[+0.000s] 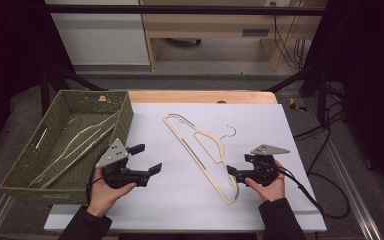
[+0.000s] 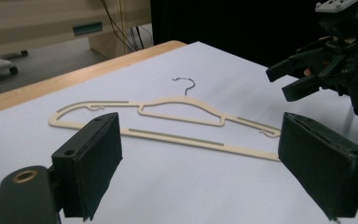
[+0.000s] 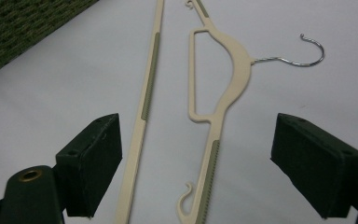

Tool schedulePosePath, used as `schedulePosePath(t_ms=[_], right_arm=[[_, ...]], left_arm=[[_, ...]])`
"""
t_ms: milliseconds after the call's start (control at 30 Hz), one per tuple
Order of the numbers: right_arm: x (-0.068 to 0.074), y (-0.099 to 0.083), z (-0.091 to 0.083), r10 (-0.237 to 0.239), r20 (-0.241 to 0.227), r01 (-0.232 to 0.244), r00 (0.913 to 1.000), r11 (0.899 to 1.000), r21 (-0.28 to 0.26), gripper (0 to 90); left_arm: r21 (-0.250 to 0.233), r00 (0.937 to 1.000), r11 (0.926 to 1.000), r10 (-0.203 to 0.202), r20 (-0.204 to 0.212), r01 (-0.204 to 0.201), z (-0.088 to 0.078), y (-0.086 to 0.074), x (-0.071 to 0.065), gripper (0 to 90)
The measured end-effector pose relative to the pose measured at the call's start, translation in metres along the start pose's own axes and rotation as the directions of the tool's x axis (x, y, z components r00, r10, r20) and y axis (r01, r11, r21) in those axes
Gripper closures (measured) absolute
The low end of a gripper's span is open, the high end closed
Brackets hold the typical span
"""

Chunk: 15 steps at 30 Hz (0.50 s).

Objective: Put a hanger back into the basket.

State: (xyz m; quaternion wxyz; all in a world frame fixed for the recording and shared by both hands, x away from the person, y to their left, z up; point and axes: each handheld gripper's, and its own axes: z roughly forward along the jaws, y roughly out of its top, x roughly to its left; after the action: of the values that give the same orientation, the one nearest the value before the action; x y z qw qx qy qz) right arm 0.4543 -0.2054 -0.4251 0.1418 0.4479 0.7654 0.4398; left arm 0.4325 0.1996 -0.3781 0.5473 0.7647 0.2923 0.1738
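Observation:
A cream plastic hanger (image 1: 218, 145) with a metal hook lies flat on the white table top (image 1: 180, 200). My right gripper (image 1: 236, 166) is at the hanger's near end. In the right gripper view (image 3: 198, 126) its jaws stand open on either side of the hanger's (image 3: 235, 60) bar and lower shoulder, with the pads clear of it. My left gripper (image 1: 147, 158) is open and holds nothing. It hovers beside the basket and points across the table at the hanger (image 2: 182, 100). The left gripper view (image 2: 200, 126) also shows the right gripper (image 2: 289, 77) at the far right.
A green woven basket (image 1: 125, 117) sits at the table's left and holds several more pale hangers (image 1: 70, 142). A wooden strip (image 1: 200, 96) runs along the table's far edge. Cables (image 1: 325, 200) trail off the right side.

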Motion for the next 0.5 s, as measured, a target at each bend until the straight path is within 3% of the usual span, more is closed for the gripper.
schedulePosePath(t_ms=[67,100,333,500], right_arm=[[0.001,-0.001,0.001,0.011,0.006,-0.011,0.9999,1.000,0.011,16.7],[-0.001,-0.001,0.002,-0.014,-0.002,0.014,0.9999,1.000,0.005,16.8],[-0.004,-0.005,0.013,0.004,0.020,-0.005,0.9998,0.999,0.051,18.7],[-0.006,-0.008,0.029,-0.011,0.058,0.004,0.9983,0.992,0.123,25.9]], left_arm=[[-0.004,0.9999,0.9999,-0.012,0.006,0.012,0.002,-0.003,0.000,13.8],[0.002,0.9999,0.9999,-0.014,0.008,0.014,0.003,-0.005,0.000,13.9],[0.040,0.9995,0.9989,-0.026,0.018,0.025,0.014,-0.021,0.001,13.8],[0.075,0.9995,0.9970,-0.022,0.022,0.020,0.021,-0.026,-0.001,13.8]])
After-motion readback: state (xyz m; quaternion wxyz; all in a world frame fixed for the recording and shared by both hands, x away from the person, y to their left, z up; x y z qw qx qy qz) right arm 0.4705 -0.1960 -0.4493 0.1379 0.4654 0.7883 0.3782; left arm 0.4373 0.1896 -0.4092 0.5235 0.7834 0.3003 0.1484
